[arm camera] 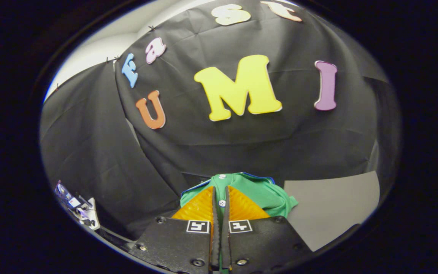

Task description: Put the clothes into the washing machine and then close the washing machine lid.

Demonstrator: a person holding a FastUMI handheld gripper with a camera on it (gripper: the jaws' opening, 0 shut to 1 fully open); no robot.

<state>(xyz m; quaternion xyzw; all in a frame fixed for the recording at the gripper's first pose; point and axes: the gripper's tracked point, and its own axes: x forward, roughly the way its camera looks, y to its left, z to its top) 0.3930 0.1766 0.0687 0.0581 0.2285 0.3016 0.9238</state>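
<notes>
Gripper view: fisheye camera mounted on the gripper (219, 207), looking forward along its two fingers, which enter at 6 o'clock, very near the lens. Axis roughly level or tilted up: the booth's black cloth wall (242, 140) fills 9 through 3 o'clock, at moderate range. A green garment (268, 194) sits pinched between the fingers, close up. Grey surface (329, 205) at 4 o'clock.

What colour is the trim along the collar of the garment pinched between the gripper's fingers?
Blue trim on the green buttoned garment, seen in the gripper view; the gripper is shut on it.
</notes>
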